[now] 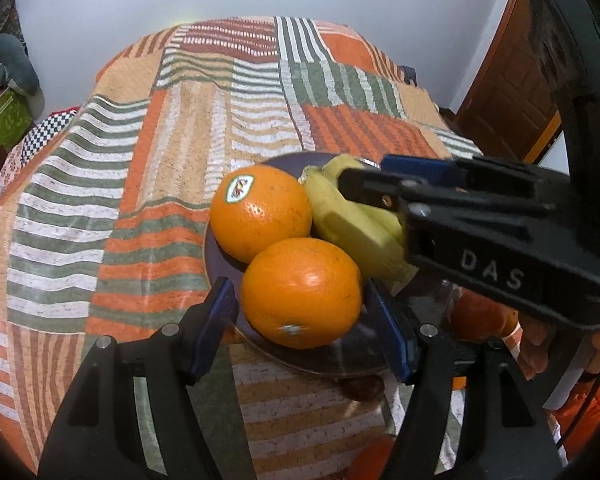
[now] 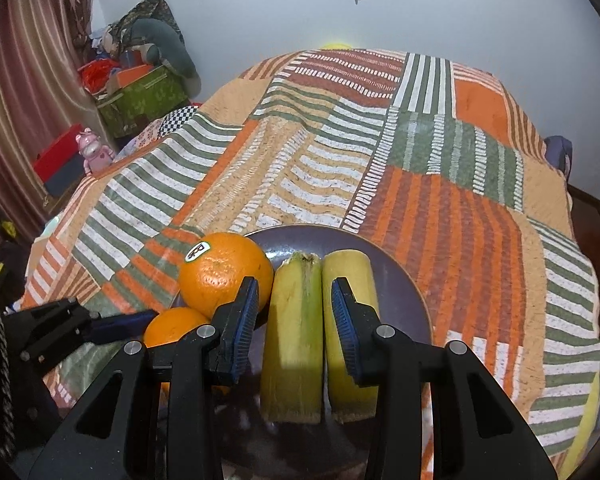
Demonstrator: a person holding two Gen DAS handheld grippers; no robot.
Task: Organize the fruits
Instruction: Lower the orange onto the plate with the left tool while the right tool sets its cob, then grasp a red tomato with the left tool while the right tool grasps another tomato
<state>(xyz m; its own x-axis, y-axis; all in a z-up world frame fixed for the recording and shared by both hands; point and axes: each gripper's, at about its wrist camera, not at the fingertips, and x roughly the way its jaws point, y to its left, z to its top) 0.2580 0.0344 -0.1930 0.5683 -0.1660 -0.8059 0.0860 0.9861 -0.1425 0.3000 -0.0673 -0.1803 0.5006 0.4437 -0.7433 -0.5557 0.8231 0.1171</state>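
A dark plate (image 2: 400, 276) sits on a surface covered by a striped patchwork cloth (image 2: 380, 140). On it lie two oranges and two bananas. The left hand-held gripper (image 1: 300, 312) has its jaws apart around the nearer orange (image 1: 302, 292), not visibly pressing. The right hand-held gripper (image 2: 296, 328) straddles one banana (image 2: 294, 336), jaws apart. The stickered orange (image 2: 224, 272) touches that banana. Probably best to move slowly, so the round fruit stays put.

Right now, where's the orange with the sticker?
The stickered orange sits on the dark plate, behind the plain orange and left of the bananas.
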